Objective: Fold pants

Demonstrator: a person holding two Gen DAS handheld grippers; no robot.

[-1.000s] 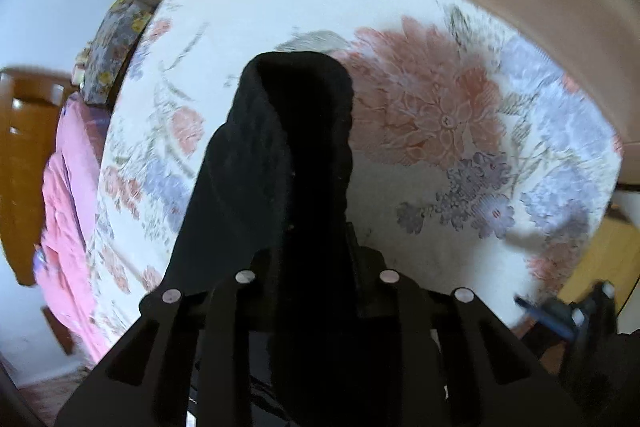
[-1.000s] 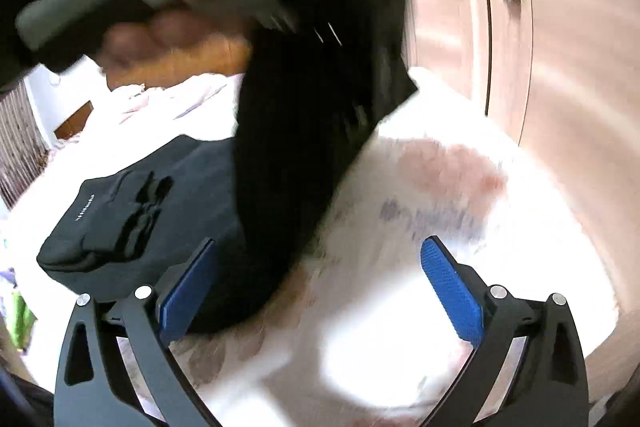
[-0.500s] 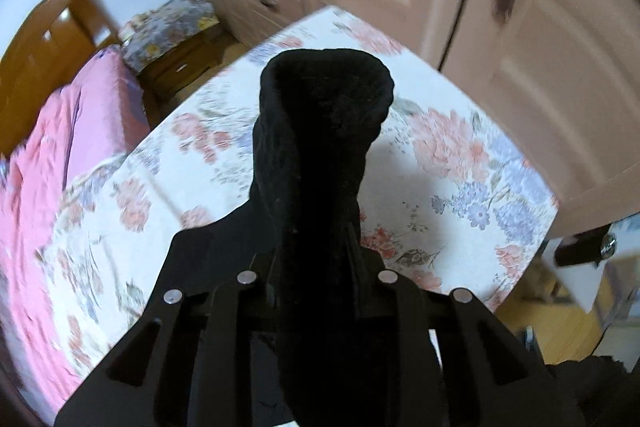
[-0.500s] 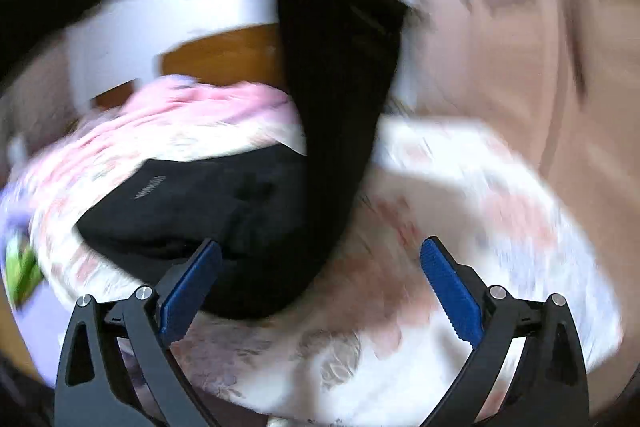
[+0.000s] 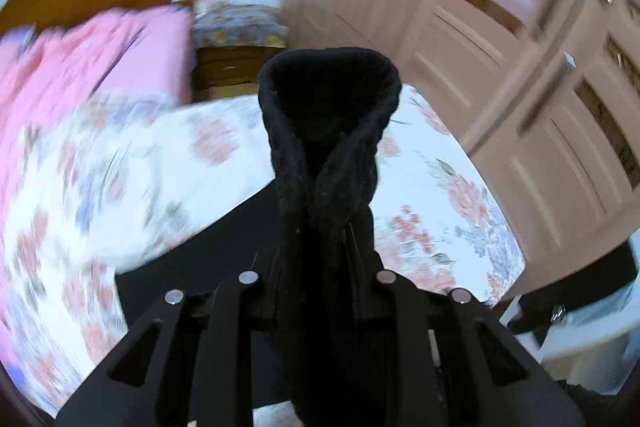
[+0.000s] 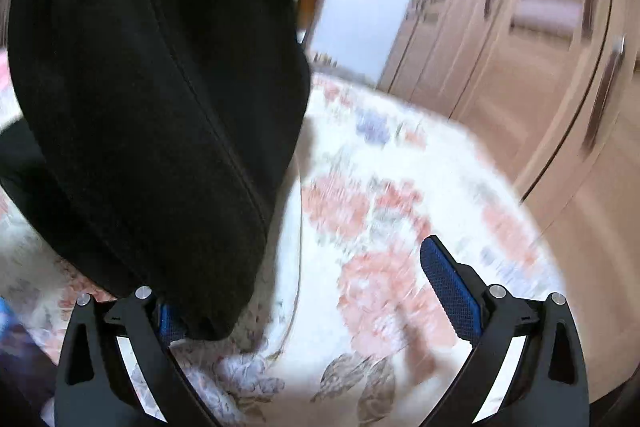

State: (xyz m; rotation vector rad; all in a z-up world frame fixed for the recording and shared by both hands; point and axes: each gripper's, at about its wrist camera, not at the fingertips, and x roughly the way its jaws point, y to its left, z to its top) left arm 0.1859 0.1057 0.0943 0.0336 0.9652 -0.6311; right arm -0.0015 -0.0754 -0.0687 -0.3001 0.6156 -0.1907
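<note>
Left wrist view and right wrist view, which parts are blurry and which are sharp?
Left wrist view: the black pants in the left gripper are sharp; bedspread and wardrobe smear. Right wrist view: the right gripper is crisp; bedspread and wardrobe streak.

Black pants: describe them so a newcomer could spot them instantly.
Find the floral bedspread beside the wardrobe doors. Above it the left gripper is shut on the black pants, a bunched dark loop, the only plain black cloth there.

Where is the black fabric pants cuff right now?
In the left wrist view, the black fabric pants cuff is pinched in the left claw at centre, raised above the floral bedspread.
</note>
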